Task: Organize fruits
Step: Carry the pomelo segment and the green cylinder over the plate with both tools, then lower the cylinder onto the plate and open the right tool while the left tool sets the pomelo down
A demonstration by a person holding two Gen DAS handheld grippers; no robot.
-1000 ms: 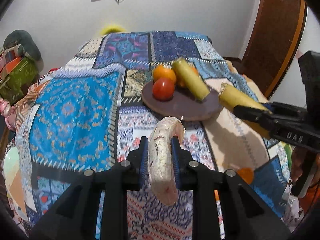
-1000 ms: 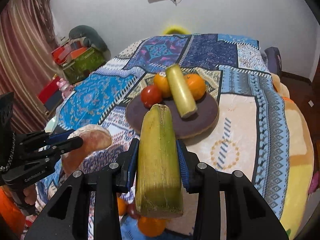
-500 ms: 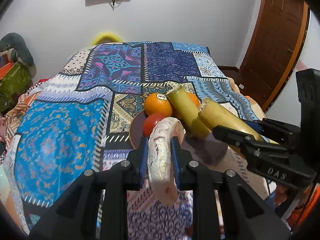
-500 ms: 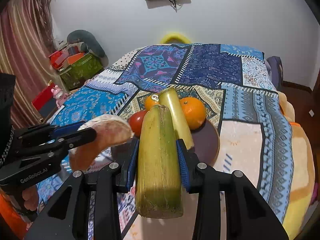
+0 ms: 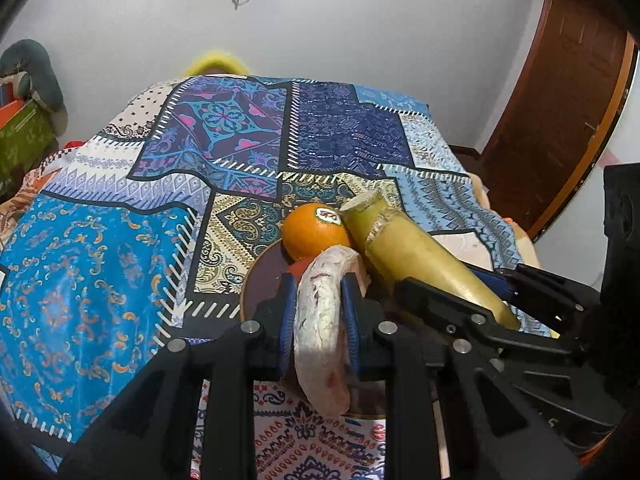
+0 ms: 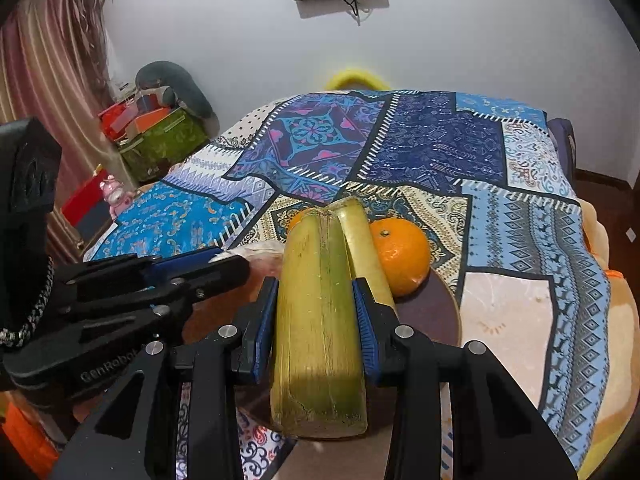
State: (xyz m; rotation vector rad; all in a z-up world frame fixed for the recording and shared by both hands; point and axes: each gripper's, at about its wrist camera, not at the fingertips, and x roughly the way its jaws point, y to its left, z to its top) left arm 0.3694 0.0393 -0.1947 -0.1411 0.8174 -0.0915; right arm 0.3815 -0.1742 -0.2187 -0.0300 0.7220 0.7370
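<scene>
Both tools have closed in on the brown plate (image 6: 440, 312) since a second ago; it now sits just beneath them, and the orange (image 5: 316, 230) reads much nearer.

Left tool (image 5: 318, 316): jaws nearly shut, pinching a pale curved fruit piece (image 5: 322, 340) held over the plate's near-left edge.

Right tool (image 6: 316, 320): jaws part open, clamped on a yellow-green stalk (image 6: 320, 320) over the plate's near side.

Plate lies on the patchwork bed cover (image 5: 120, 240), already carrying two oranges, a tomato (image 5: 298, 268) and another green stalk (image 6: 362, 248).

Risks, as judged:
- The tools are crowded side by side; their fingers could knock together.
- Plate is nearly full; a dropped stalk may shove an orange (image 6: 400, 254) off the far rim.
- Soft bedding could let the plate tip under an edge load.
- Curved piece may rock off the plate's edge.
</scene>
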